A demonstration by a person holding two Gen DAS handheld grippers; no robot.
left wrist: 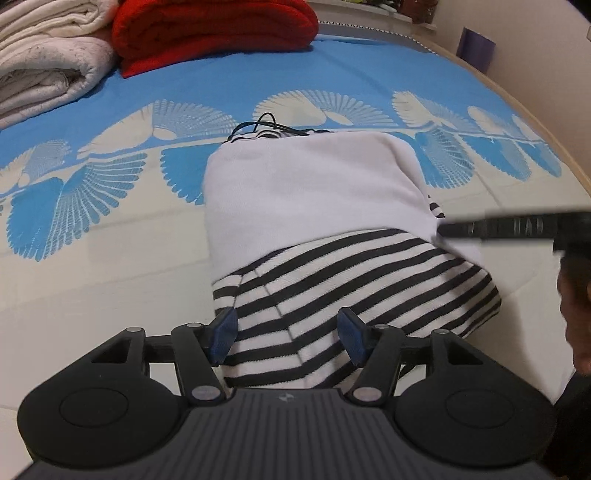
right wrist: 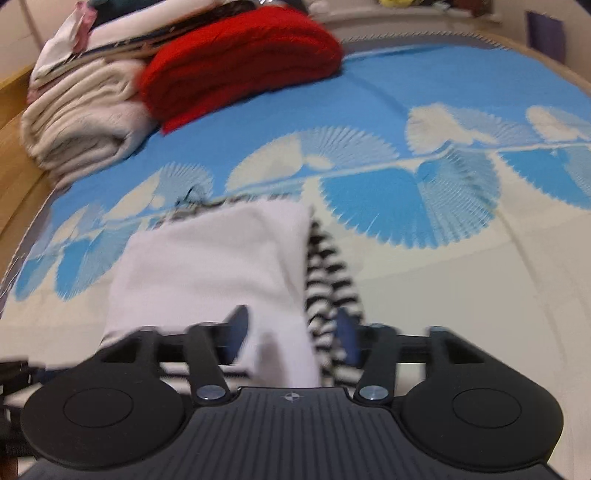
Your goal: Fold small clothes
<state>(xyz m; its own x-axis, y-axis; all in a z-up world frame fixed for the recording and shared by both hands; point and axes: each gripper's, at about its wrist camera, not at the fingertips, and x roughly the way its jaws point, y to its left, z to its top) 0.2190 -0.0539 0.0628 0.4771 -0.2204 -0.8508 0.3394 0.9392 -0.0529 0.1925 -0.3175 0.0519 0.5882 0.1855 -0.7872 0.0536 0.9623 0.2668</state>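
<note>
Soft knit striped garment [left wrist: 332, 288] on smooth woven bedspread [left wrist: 258, 74].

I see a bed [left wrist: 369, 74] with a blue and cream cover that has big fan shapes on it. A small striped top [left wrist: 332, 288] lies in the middle, with its white side folded over. Near the far left corner sit a folded red blanket [left wrist: 207, 33] and a pile of white blankets [left wrist: 48, 62], touching.

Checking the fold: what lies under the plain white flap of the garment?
Under the white flap black-and-white striped fabric shows at its near edge, right side and far end, where a thin black cord pokes out. How the covered middle lies cannot be seen.
</note>
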